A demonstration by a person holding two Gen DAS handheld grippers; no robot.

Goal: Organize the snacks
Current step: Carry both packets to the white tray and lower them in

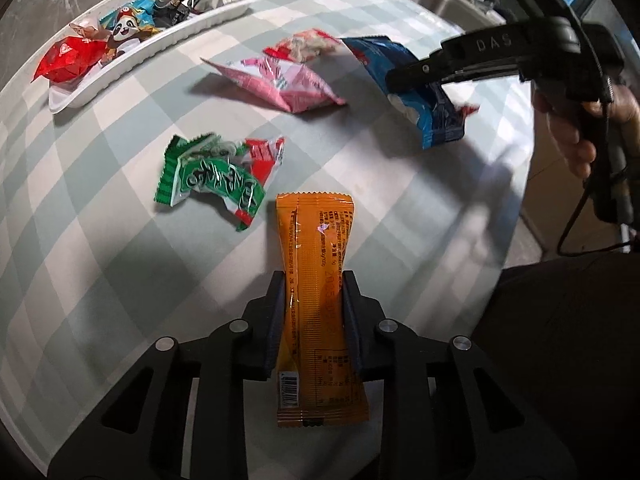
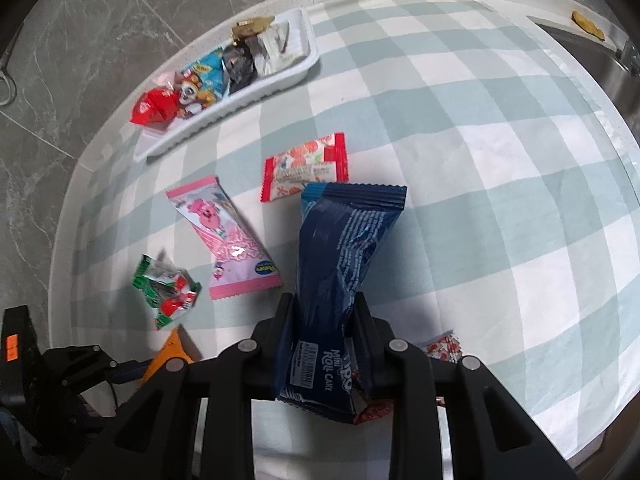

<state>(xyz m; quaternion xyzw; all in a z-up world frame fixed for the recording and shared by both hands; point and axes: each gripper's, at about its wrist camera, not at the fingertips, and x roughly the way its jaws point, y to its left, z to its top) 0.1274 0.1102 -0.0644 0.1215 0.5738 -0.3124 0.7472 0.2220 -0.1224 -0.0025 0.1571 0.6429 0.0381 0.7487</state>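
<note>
My left gripper (image 1: 314,280) is shut on an orange snack bar (image 1: 316,272) and holds it above the checked tablecloth. My right gripper (image 2: 323,300) is shut on a blue roll cake packet (image 2: 344,248), also lifted; it shows in the left wrist view (image 1: 416,88) at the upper right. A white tray (image 1: 172,32) holds several snacks at the far left; it also shows in the right wrist view (image 2: 256,92). On the cloth lie a pink packet (image 1: 280,80), a green and red packet (image 1: 216,176) and a strawberry packet (image 2: 306,166).
A steel sink (image 1: 448,4) lies beyond the cloth at the far right. The table edge and grey stone floor (image 2: 60,60) are to the left. A small red-patterned packet (image 2: 442,350) lies by my right gripper.
</note>
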